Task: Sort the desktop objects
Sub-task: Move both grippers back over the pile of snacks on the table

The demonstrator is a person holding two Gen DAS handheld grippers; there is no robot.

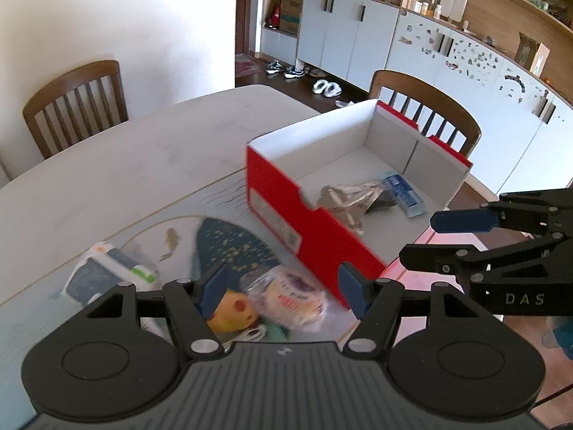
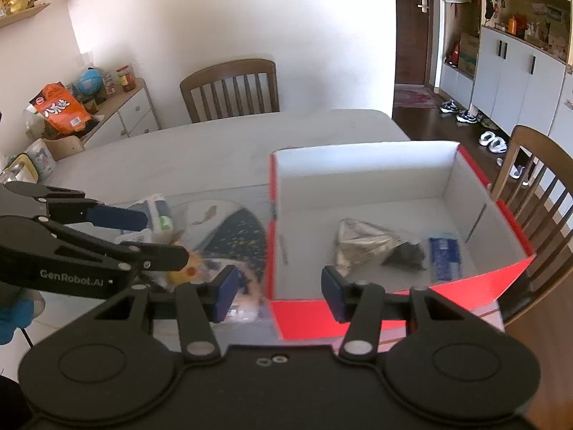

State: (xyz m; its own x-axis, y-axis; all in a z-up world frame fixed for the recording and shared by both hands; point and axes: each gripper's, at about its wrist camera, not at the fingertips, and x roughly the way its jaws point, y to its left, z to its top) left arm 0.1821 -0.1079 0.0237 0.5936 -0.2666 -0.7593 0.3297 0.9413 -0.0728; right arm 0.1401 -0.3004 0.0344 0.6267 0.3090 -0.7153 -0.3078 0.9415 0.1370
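left hand-held gripper (image 1: 283,292) spread, empty – over yellow toy (image 1: 231,311) | right hand-held gripper (image 2: 277,292) spread, empty – at red box (image 2: 394,165) edge | counter (image 1: 118,172)

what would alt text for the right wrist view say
An open red box with white inside walls sits on a pale table, holding a silvery packet and a blue packet. The empty right gripper hovers at its near edge.

Box (image 2: 358,175) right of wrapped items (image 1: 286,297)
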